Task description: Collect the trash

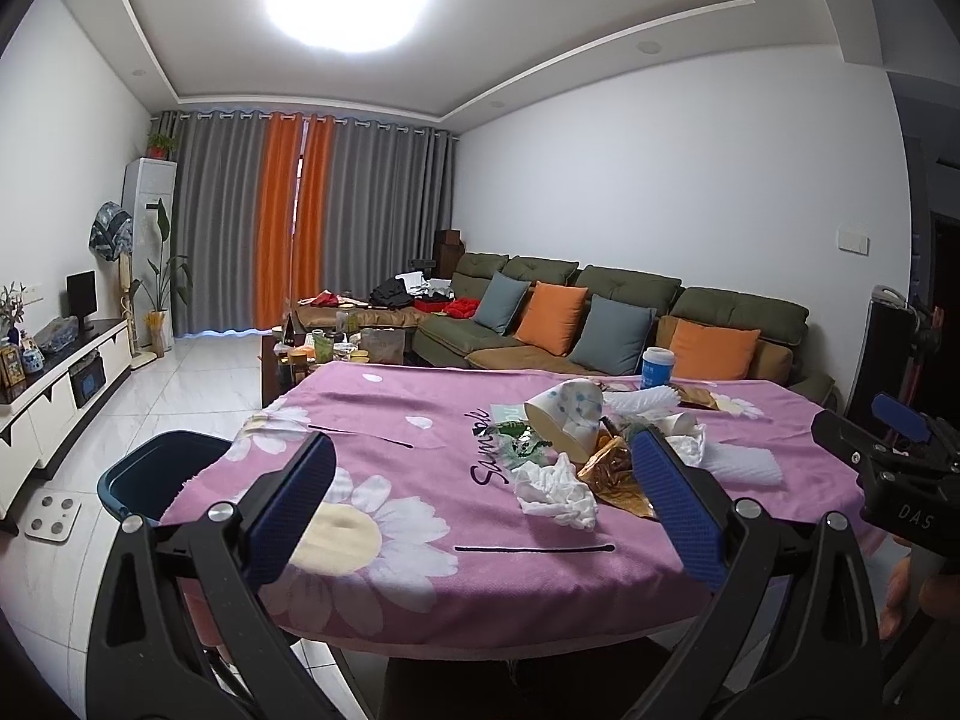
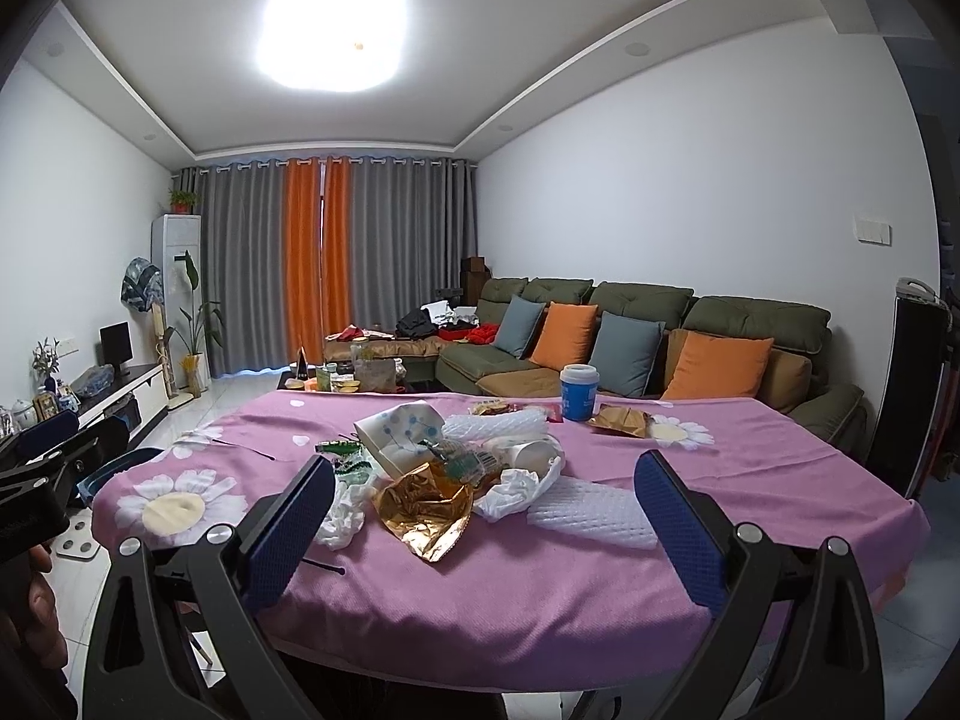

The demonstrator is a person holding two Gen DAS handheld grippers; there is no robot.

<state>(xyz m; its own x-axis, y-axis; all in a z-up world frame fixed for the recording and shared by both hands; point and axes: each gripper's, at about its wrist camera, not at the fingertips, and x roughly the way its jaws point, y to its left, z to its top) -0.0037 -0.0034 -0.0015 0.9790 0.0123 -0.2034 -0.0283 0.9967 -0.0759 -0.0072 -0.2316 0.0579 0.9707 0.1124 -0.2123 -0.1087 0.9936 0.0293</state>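
Trash (image 2: 444,474) lies heaped mid-table on the purple cloth (image 2: 540,570): gold foil (image 2: 423,510), crumpled tissue (image 1: 561,495), tipped paper cup (image 1: 567,414), white foam sleeve (image 2: 594,513). Bare cloth runs from the heap to the near edge. A blue cup (image 2: 579,393) stands apart near the far edge. Left gripper (image 1: 483,510) and right gripper (image 2: 483,516) hover there, fingers spread wide, empty. A blue bin (image 1: 159,468) sits off the table's left edge.

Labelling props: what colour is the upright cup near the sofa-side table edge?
Blue with a white lid; clearest in the right wrist view.
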